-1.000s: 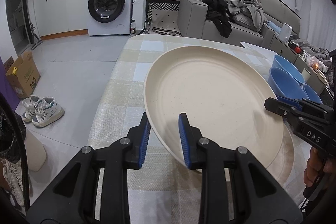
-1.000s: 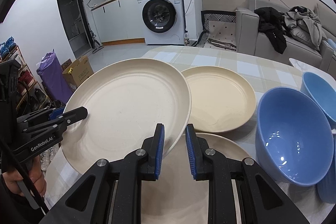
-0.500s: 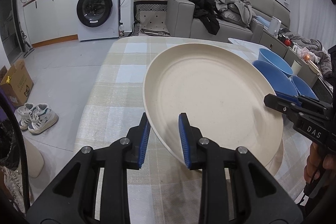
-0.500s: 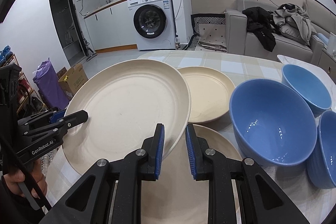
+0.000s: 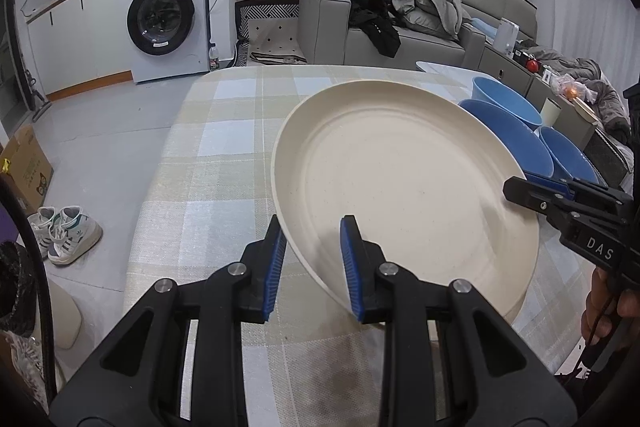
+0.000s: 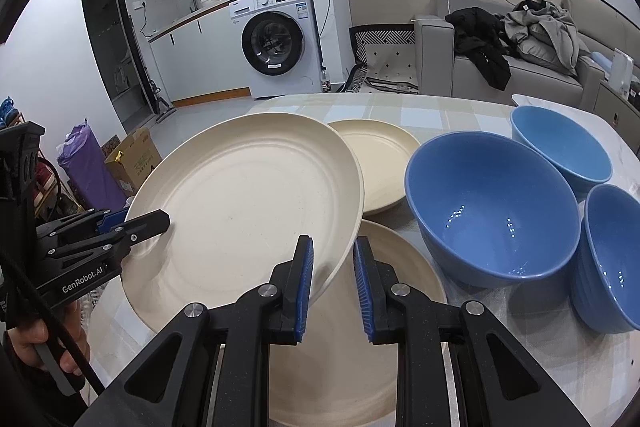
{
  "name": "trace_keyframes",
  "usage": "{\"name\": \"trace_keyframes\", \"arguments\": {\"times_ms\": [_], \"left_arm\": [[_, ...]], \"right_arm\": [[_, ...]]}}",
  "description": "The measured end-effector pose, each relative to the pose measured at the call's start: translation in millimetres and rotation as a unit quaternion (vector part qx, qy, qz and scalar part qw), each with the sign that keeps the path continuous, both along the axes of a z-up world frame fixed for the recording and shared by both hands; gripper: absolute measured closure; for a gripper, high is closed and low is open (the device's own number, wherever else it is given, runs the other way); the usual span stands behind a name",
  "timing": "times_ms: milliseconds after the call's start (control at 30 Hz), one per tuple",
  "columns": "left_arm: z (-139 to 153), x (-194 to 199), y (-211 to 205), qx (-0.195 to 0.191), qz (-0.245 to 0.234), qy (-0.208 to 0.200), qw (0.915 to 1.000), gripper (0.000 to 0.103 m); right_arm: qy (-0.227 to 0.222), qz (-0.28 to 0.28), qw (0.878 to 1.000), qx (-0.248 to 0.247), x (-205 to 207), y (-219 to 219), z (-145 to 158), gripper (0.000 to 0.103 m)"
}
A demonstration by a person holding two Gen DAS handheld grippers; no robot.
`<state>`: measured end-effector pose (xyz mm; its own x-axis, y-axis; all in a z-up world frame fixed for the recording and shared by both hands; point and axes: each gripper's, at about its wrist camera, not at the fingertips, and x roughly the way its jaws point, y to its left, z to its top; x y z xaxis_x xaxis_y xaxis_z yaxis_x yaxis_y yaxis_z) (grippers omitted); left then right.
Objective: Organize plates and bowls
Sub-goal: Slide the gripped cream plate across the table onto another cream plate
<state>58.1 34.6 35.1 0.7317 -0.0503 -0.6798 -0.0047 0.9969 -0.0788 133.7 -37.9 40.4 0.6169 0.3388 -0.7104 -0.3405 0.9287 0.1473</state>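
Note:
A large cream plate (image 5: 400,183) (image 6: 248,203) is held tilted above the table by both grippers. My left gripper (image 5: 314,255) is shut on its near-left rim. My right gripper (image 6: 332,267) is shut on its opposite rim. Under it lies a second large cream plate (image 6: 384,311), directly below my right gripper. A smaller cream plate (image 6: 380,155) lies further back. Three blue bowls stand to the right: a big one (image 6: 492,215), a far one (image 6: 560,143) and a near one (image 6: 612,259).
The table has a beige checked cloth (image 5: 208,187); its left edge drops to the floor, where shoes (image 5: 66,233) and a cardboard box (image 5: 24,167) sit. A washing machine (image 5: 166,23) and a grey sofa (image 5: 400,31) stand beyond the table.
Both grippers have pulled the held plate back towards the near side. The smaller plate and bowls look further away, and a third bowl has come into view.

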Motion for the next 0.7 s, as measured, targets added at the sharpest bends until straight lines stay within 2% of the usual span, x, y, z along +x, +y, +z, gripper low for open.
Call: {"name": "trace_keyframes", "arguments": {"times_ms": [700], "left_arm": [[-19.6, 16.4, -19.5, 0.026, -0.04, 0.026, 0.9985, 0.079]], "right_arm": [[0.02, -0.019, 1.0, -0.003, -17.5, -21.9, -14.3, 0.081]]}}
